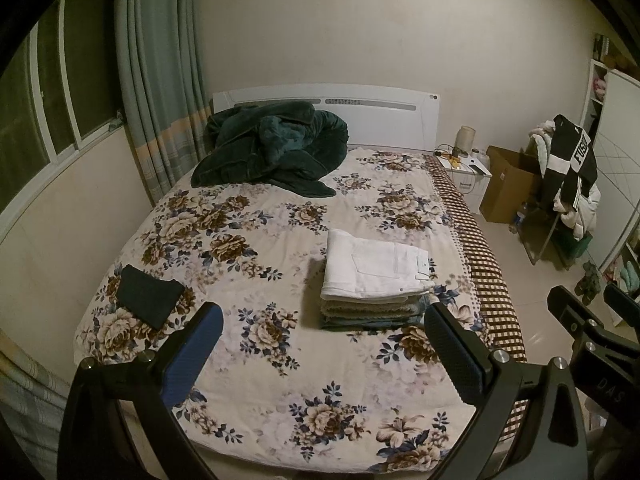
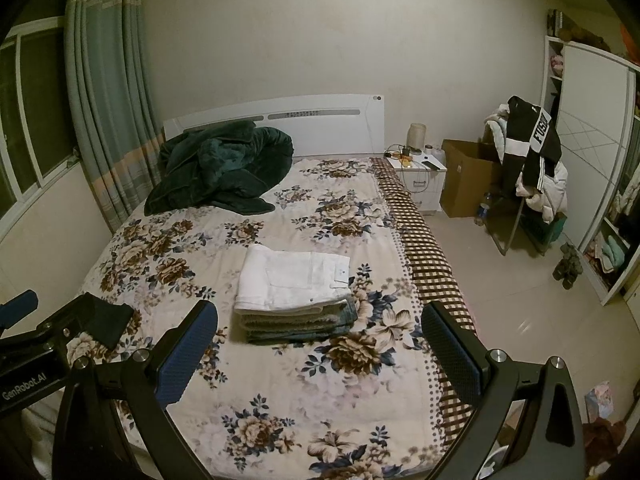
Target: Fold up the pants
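Folded white pants (image 1: 372, 266) lie on top of a small stack of folded clothes (image 1: 368, 312) on the floral bedspread (image 1: 280, 380), right of the bed's middle. The stack also shows in the right wrist view (image 2: 292, 280). My left gripper (image 1: 324, 344) is open and empty, held above the near end of the bed, short of the stack. My right gripper (image 2: 320, 344) is open and empty too, held near the bed's right front. A folded dark garment (image 1: 148, 296) lies at the bed's left edge; it also shows in the right wrist view (image 2: 108, 320).
A crumpled dark green blanket (image 1: 268, 148) lies near the white headboard (image 1: 380, 108). A nightstand (image 1: 468, 176), a cardboard box (image 1: 508, 184) and a chair piled with clothes (image 1: 568, 176) stand right of the bed. Curtains (image 1: 160, 80) and a window are at the left.
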{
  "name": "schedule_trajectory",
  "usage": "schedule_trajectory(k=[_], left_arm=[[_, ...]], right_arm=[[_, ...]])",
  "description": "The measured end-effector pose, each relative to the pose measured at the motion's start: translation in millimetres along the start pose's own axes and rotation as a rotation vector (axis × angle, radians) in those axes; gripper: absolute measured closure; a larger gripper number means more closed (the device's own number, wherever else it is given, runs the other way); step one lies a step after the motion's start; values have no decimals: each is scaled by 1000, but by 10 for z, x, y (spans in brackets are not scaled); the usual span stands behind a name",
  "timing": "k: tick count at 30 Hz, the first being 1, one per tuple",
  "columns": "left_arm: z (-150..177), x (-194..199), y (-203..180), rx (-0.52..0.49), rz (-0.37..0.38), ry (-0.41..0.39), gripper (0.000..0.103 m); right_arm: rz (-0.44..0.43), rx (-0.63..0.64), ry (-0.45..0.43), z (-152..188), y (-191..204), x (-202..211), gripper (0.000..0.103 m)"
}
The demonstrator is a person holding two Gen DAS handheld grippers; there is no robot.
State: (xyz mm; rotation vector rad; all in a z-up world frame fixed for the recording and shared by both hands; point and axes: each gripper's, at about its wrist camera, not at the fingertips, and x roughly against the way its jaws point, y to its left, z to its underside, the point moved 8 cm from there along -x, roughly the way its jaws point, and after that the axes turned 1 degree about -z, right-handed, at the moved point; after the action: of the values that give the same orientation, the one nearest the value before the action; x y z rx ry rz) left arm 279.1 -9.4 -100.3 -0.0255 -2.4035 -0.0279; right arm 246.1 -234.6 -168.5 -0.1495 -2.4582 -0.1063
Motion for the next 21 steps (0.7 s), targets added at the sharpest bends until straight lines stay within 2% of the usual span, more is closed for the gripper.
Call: schedule_trajectory(k=[21], left_arm=[[0,-9,-13,1,0,-1,0]], right_arm=[[-7,0,4,-14,-71,4,0]])
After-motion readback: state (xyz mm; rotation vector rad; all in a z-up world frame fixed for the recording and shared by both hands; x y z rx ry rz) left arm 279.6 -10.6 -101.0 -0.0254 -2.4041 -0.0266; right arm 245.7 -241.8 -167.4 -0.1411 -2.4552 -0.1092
